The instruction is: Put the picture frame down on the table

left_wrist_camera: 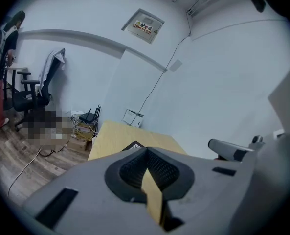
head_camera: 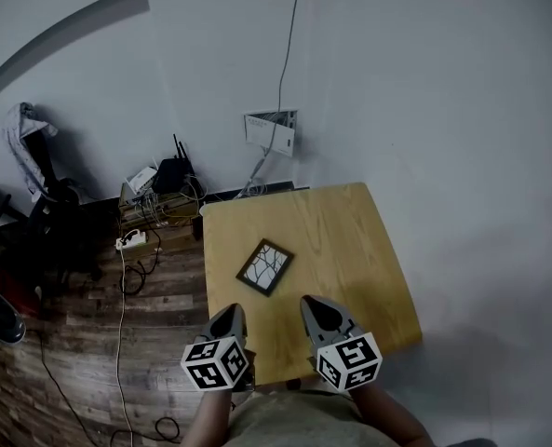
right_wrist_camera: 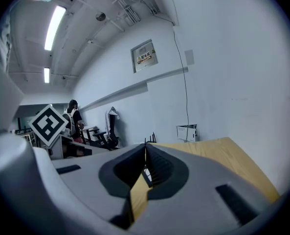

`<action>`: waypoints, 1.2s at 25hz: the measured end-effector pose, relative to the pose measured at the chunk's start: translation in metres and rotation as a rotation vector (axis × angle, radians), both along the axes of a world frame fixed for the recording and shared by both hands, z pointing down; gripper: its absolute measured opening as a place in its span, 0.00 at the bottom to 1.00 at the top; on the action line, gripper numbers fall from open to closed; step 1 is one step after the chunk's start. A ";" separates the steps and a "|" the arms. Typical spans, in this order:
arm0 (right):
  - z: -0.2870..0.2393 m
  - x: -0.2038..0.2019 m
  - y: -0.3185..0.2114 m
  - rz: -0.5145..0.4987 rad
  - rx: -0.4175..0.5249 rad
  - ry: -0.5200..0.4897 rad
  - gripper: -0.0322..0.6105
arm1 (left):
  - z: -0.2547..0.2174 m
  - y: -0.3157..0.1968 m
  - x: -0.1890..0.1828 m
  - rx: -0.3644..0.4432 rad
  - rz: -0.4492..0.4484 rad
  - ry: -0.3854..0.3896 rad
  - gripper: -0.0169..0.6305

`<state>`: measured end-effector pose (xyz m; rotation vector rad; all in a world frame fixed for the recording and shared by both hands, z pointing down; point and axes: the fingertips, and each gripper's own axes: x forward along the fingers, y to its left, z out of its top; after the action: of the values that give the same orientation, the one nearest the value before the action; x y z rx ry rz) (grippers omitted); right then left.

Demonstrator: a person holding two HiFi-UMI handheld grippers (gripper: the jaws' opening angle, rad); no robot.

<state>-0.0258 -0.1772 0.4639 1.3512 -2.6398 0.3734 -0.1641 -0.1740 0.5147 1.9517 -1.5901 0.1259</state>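
Observation:
The picture frame (head_camera: 264, 266), dark-edged with a pale branching picture, lies flat near the middle of the light wooden table (head_camera: 350, 240). My left gripper (head_camera: 229, 317) hovers over the table's near left corner, jaws shut with nothing between them. My right gripper (head_camera: 315, 307) hangs beside it over the near edge, also shut and empty. Both point toward the frame and stay apart from it. In the left gripper view, a corner of the frame (left_wrist_camera: 135, 145) peeks just above the closed left gripper (left_wrist_camera: 145, 150). The closed right gripper (right_wrist_camera: 145, 146) hides most of the table (right_wrist_camera: 228, 155) in its own view.
A router and tangled cables (head_camera: 164, 180) sit on a low shelf left of the table, with a power strip (head_camera: 131, 240) on the wooden floor. An office chair (head_camera: 43, 212) stands further left. A white wall box (head_camera: 271, 130) hangs behind the table. A person (left_wrist_camera: 8, 33) stands far off.

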 end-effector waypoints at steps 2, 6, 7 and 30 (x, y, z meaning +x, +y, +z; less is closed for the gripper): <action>-0.002 0.001 0.004 0.003 0.003 -0.001 0.05 | -0.003 0.004 0.001 0.005 0.008 0.003 0.03; -0.003 0.002 0.008 0.007 0.001 0.000 0.05 | -0.005 0.008 0.005 0.007 0.022 0.013 0.03; -0.003 0.003 0.008 0.008 0.001 -0.002 0.05 | -0.006 0.008 0.006 0.010 0.026 0.010 0.03; -0.014 0.007 0.009 0.000 0.030 0.010 0.05 | -0.026 0.002 0.018 0.064 0.061 0.024 0.03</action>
<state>-0.0190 -0.1686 0.4499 1.3585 -2.6480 0.3280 -0.1462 -0.1717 0.4885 2.0436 -1.5371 0.0770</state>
